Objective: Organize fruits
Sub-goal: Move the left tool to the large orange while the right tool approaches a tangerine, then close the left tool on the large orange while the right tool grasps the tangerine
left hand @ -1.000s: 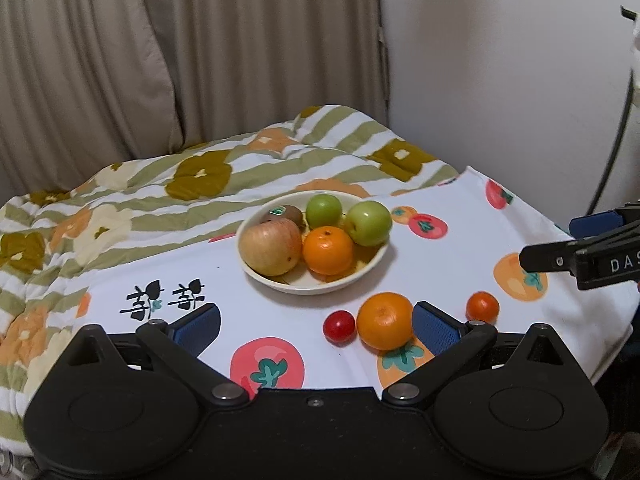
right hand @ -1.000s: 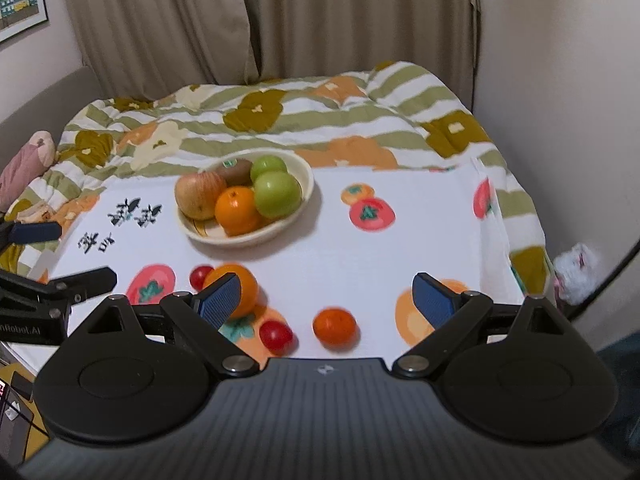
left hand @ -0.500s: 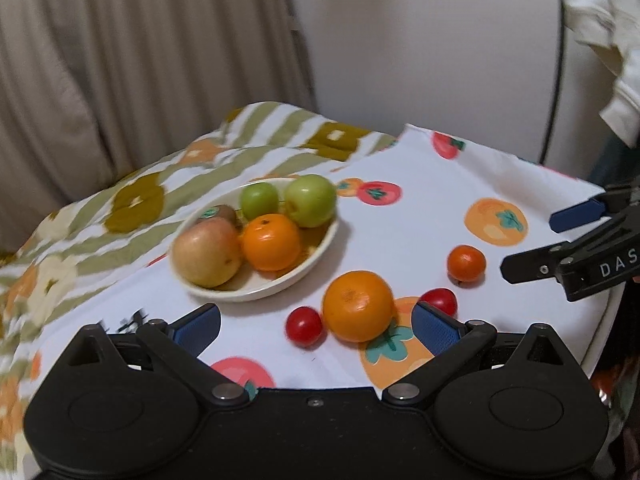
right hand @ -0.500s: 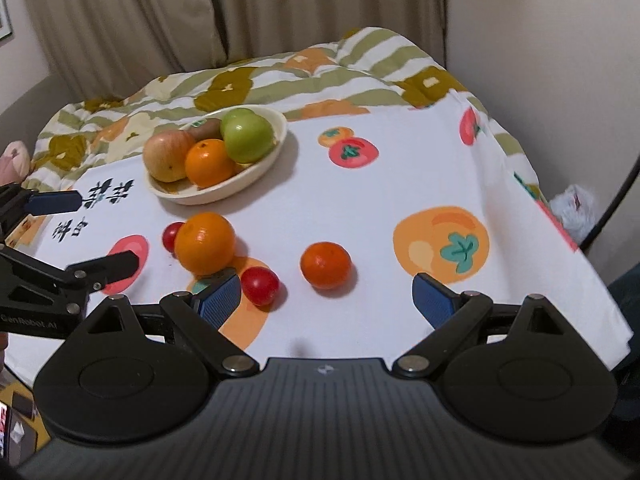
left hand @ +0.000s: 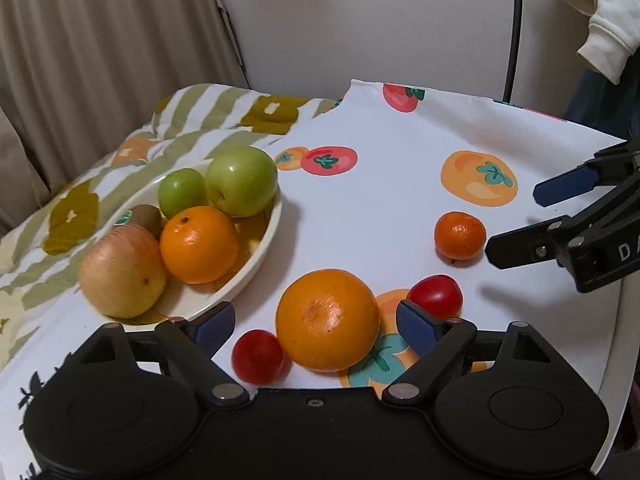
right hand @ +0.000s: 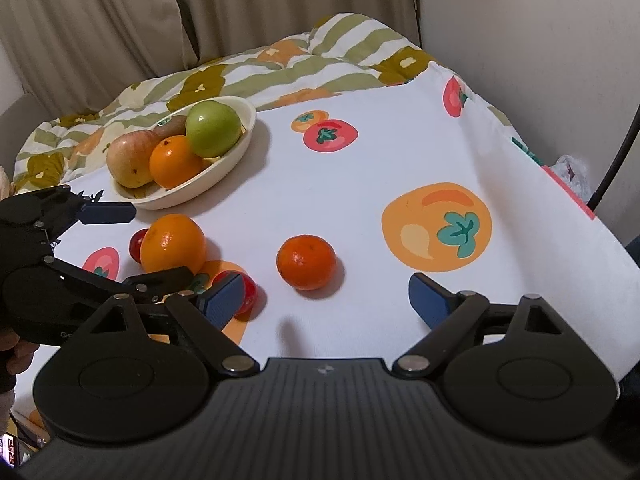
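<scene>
A cream bowl (left hand: 256,264) (right hand: 236,148) holds an apple (left hand: 122,272), an orange (left hand: 198,244), two green apples (left hand: 242,182) and a kiwi (left hand: 142,216). A large orange (left hand: 328,320) (right hand: 173,244), two red tomatoes (left hand: 258,356) (left hand: 436,296) and a small mandarin (left hand: 460,236) (right hand: 306,262) lie loose on the cloth. My left gripper (left hand: 316,322) (right hand: 120,244) is open, its fingers either side of the large orange. My right gripper (right hand: 326,298) (left hand: 516,220) is open and empty, just short of the mandarin.
The fruit-print white cloth (right hand: 380,152) covers the table, with its edge dropping off at the right (right hand: 580,220). A striped quilt (right hand: 280,64) lies behind the bowl. Curtains and a wall stand at the back. A black pole (left hand: 516,28) and hanging clothes (left hand: 600,12) are at the right.
Both grippers have moved forward and down toward the loose fruit. The left one now frames the large orange; the right one has closed in on the mandarin.
</scene>
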